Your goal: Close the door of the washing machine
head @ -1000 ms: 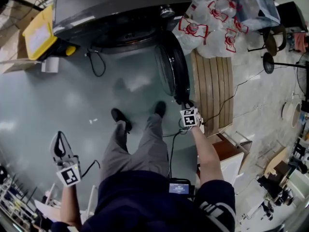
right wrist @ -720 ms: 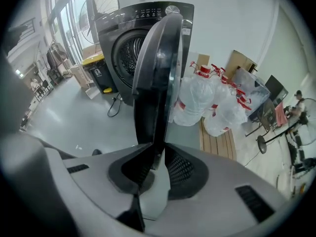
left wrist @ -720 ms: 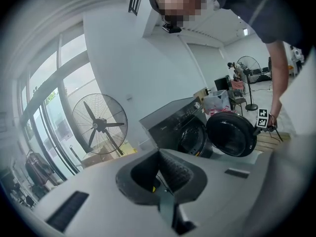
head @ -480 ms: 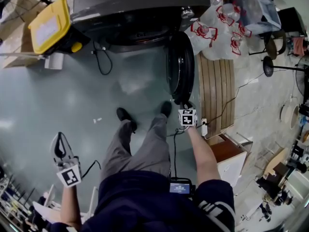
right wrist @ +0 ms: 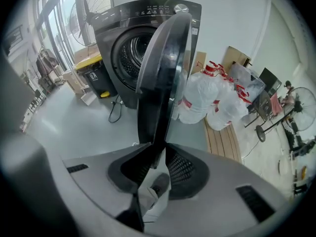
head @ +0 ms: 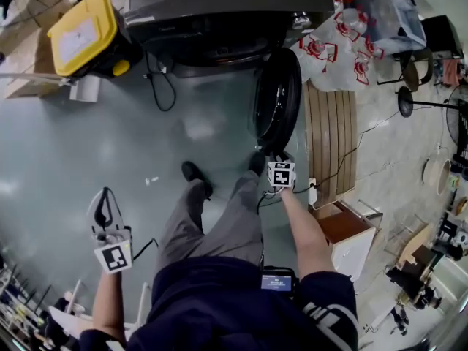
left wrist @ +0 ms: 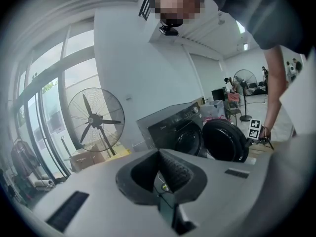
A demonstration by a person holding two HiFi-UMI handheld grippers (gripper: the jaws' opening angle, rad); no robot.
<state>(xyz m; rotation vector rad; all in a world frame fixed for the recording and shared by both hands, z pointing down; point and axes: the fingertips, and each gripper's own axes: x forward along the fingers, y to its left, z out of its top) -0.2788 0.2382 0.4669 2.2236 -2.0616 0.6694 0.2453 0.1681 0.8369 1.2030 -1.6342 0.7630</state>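
- Step: the swing-shut is just starting. The door [head: 278, 97] stands wide open, edge-on to the washing machine [head: 219, 6], hinged at the right of the drum opening.
- Right gripper [head: 276, 156]: jaws clamped on the door's free rim, pointing steeply down.
- Left gripper [head: 106, 207]: jaws together, empty, well away at the person's left side.
- Next: carry the rim in an arc about the hinge toward the drum opening. Let go near the front and push flat until it latches.
- Watch: the cable [head: 162, 86] on the floor by the machine looks clear of the arc.

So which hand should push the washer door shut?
Right. The right claw grips the door by its edge, jaws opening; the left claw is shut, empty and far away.
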